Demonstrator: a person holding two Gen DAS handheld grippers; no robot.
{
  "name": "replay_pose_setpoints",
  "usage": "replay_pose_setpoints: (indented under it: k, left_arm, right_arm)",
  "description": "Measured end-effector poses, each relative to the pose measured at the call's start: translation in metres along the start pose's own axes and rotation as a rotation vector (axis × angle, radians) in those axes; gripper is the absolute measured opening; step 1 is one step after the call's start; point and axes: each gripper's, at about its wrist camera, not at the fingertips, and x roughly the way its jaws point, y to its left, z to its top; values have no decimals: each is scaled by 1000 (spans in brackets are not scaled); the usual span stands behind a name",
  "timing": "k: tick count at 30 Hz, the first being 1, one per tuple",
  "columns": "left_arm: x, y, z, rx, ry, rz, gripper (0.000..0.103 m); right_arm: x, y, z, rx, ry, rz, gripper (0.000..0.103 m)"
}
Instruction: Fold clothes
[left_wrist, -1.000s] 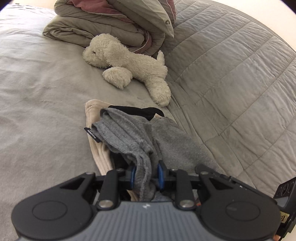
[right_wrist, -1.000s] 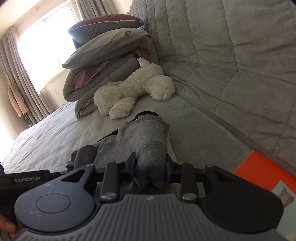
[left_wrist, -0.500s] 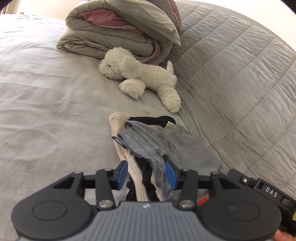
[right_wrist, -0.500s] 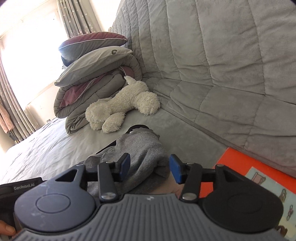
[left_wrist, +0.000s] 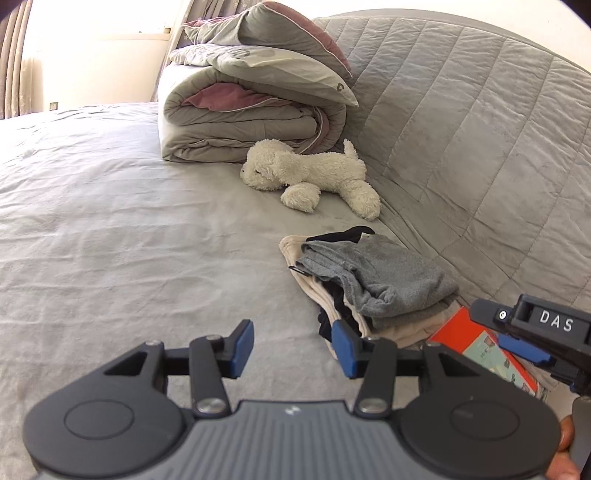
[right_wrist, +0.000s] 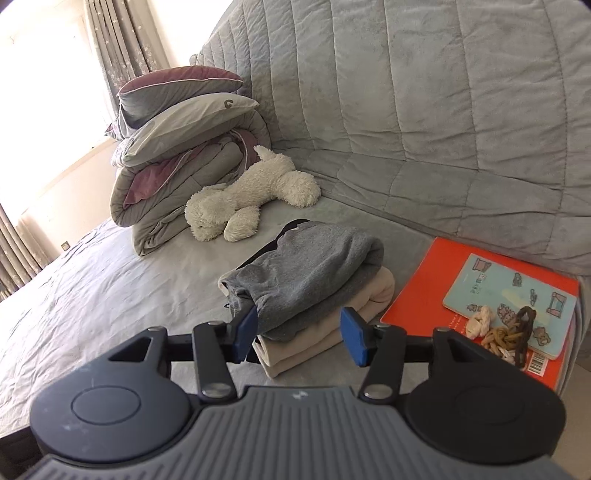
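A folded grey garment (left_wrist: 384, 277) (right_wrist: 310, 277) lies on top of a small stack, over a black garment (left_wrist: 340, 236) and a folded cream garment (right_wrist: 321, 332) (left_wrist: 295, 251), on the grey bed sheet (left_wrist: 129, 240). My left gripper (left_wrist: 293, 349) is open and empty, just in front of and left of the stack. My right gripper (right_wrist: 304, 332) is open and empty, its jaws on either side of the stack's near edge, apart from it. The right gripper also shows at the right edge of the left wrist view (left_wrist: 535, 332).
A white plush dog (left_wrist: 310, 177) (right_wrist: 251, 195) lies behind the stack. Folded duvet and pillows (left_wrist: 255, 96) (right_wrist: 184, 140) sit beyond it. A quilted headboard (right_wrist: 443, 110) runs along the right. An orange book (right_wrist: 443, 288) with a blue booklet and hair ties (right_wrist: 506, 332) lies right of the stack.
Both grippers opened and let go of the grey garment, then pulled back from the stack. The garment now rests folded on top of the pile.
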Motion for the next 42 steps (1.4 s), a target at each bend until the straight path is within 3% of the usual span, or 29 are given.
replay_pose_setpoints:
  k: [3,6,9,10,11,13,17,26,32,42]
  left_arm:
    - [-12,4,-7,15,0,9,49]
    - [-21,9,-15,32,3,19,52]
    - [-28,19,-24,49,-3,36,63]
    - [-28,22,-27,52,-8,38,71]
    - [-27,26,-29,56,-15,39,87]
    - [-25,32,-34,62,-29,43,103]
    - [-17,40,-36,62,-34,74,102]
    - [-4,39,-38,113,-26,128,102]
    - [5,38,-40,129,15,132,102]
    - [7,39,-41,150,15,147,102]
  right_arm:
    - [-16,11,-9,56,-46,-25,69]
    - [-25,19,-22,108,-71,-11,72]
    - [-24,24,-39,96,-99,-24,80]
    - [-22,25,-45,85,-109,-38,82]
    - [-18,27,-50,72,-116,-54,84]
    - [-11,30,-55,21,-119,-67,103]
    - [-5,38,-55,-78,-159,-106,103]
    - [4,44,-66,-201,-128,-165,103]
    - [6,41,-67,-175,-122,-200,103]
    - [14,52,-72,-223,-89,-215,103]
